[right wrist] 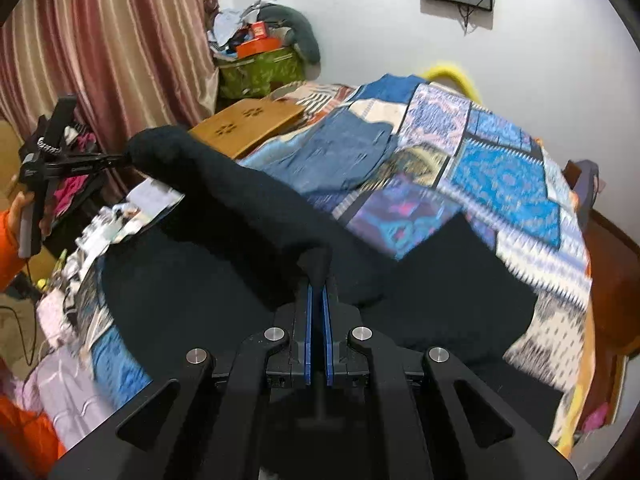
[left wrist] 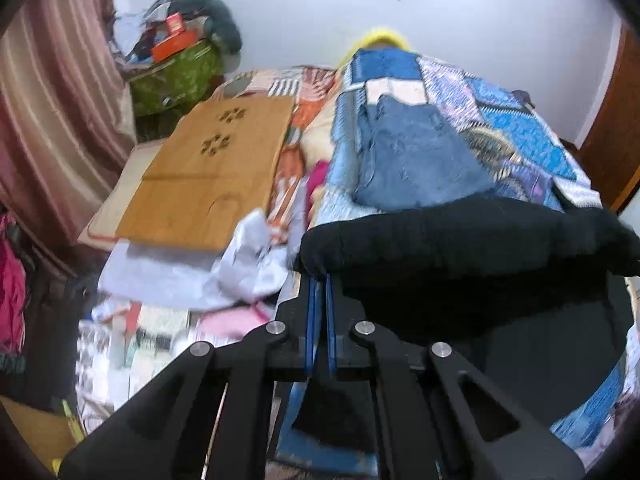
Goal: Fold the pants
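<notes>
Bed quilt [right wrist: 508, 176] underneath; black pants [right wrist: 248, 216] hang between your hands, long axis 10-to-4. Left gripper [right wrist: 120, 157] at 10 o'clock, jaws pinching one edge; right gripper [right wrist: 318, 276] pinching the other. Carry both toward 12.

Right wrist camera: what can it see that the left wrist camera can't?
Only the right wrist view shows the left gripper from outside, pinching one end of the black pants, and the hand holding it. Only the left wrist view shows the pale cloth pile beside the bed. Both show the black pants, the folded jeans, the patchwork blanket and the wooden board.
</notes>
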